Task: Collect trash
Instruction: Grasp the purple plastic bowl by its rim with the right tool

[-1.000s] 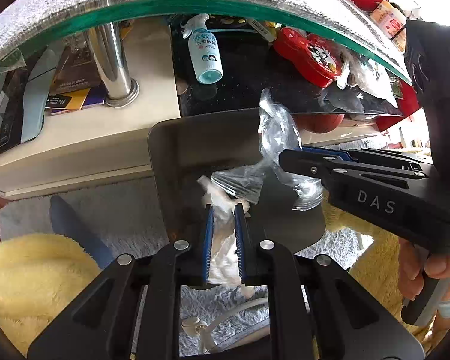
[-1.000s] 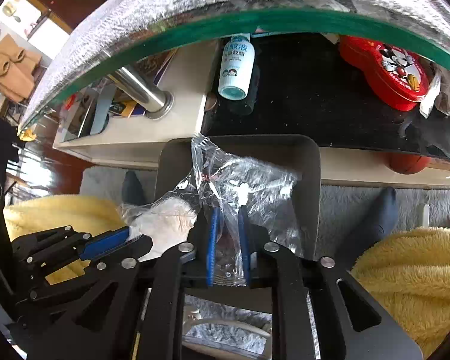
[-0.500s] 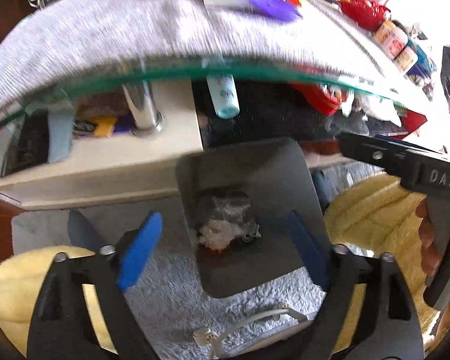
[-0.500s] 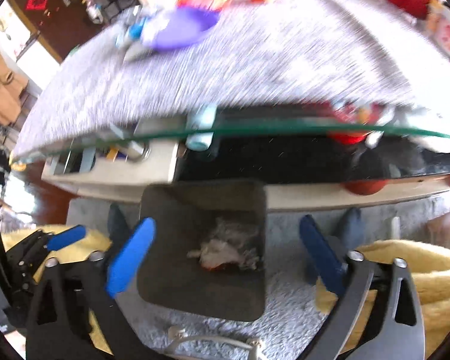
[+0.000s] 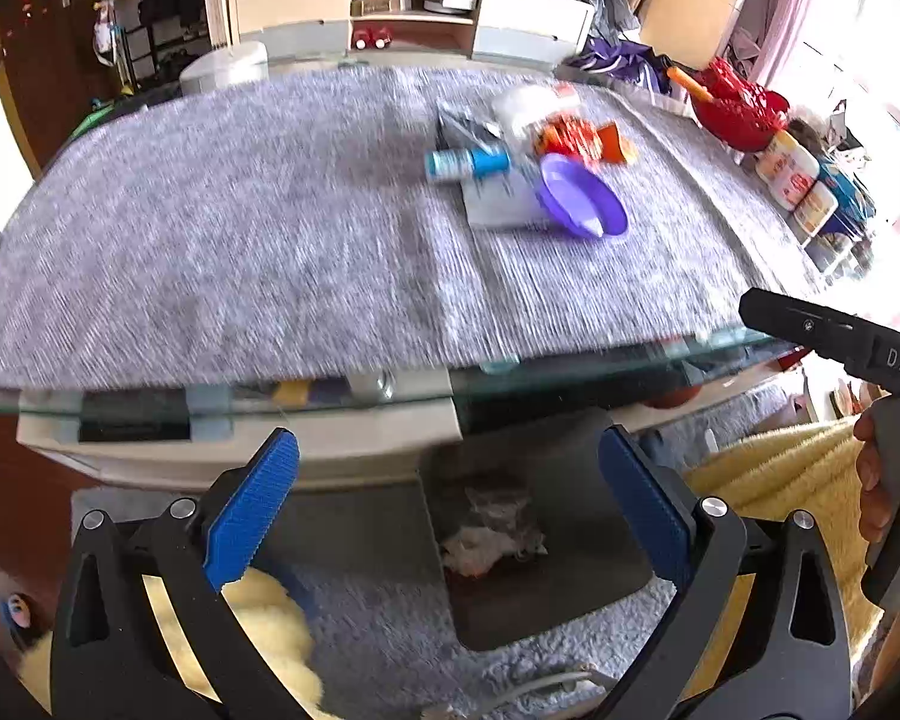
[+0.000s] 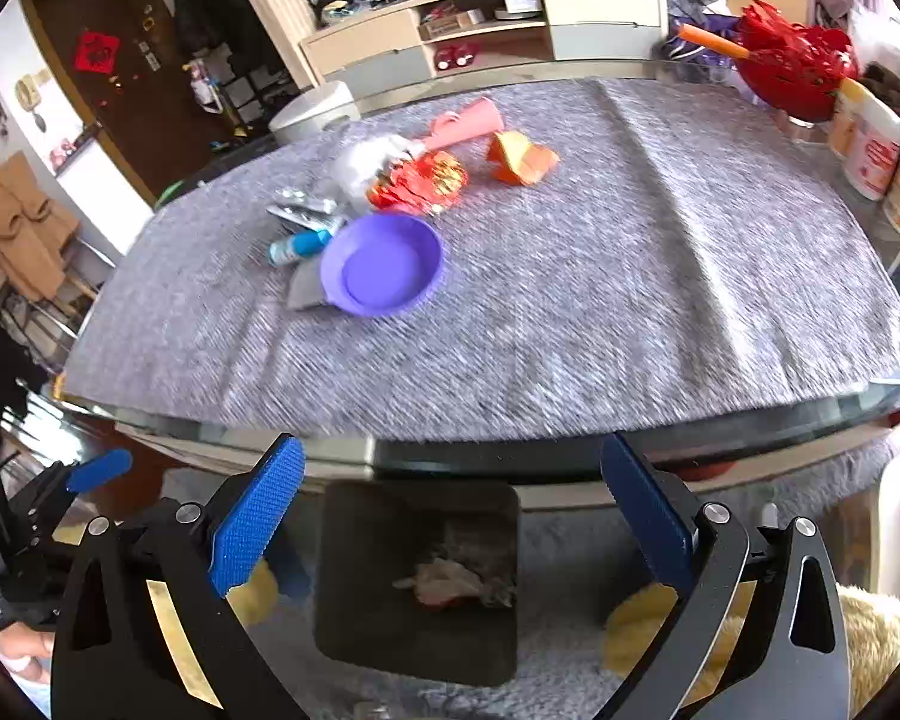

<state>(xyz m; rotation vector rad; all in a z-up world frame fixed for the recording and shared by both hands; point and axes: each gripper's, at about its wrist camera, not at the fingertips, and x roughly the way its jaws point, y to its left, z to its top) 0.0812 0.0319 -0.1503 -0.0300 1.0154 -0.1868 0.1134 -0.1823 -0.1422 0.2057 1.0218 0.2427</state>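
Observation:
A dark square bin (image 5: 576,606) (image 6: 360,630) stands on the floor below the table edge, with crumpled tissue and clear plastic (image 5: 489,543) (image 6: 450,582) inside. Both grippers hover above it, open and empty: the left gripper (image 5: 447,510) and the right gripper (image 6: 450,510). On the grey table mat (image 6: 570,288) lies a pile: a purple bowl (image 6: 384,264) (image 5: 579,204), a red-orange wrapper (image 6: 420,180) (image 5: 567,141), a blue tube (image 6: 297,246) (image 5: 465,162), foil packets (image 6: 303,210), an orange wrapper (image 6: 519,159) and a pink cup (image 6: 468,123).
The glass table edge (image 6: 510,444) runs just above the bin. A red basket (image 6: 792,69) and white jars (image 6: 873,150) stand at the table's right end. A yellow fluffy rug (image 5: 768,468) and a grey carpet (image 5: 390,642) surround the bin. A TV cabinet (image 6: 480,36) stands behind.
Both grippers opened and dropped the tissue and the clear plastic bag into the bin. Both then rose and tilted up, so the table top and its pile came into view.

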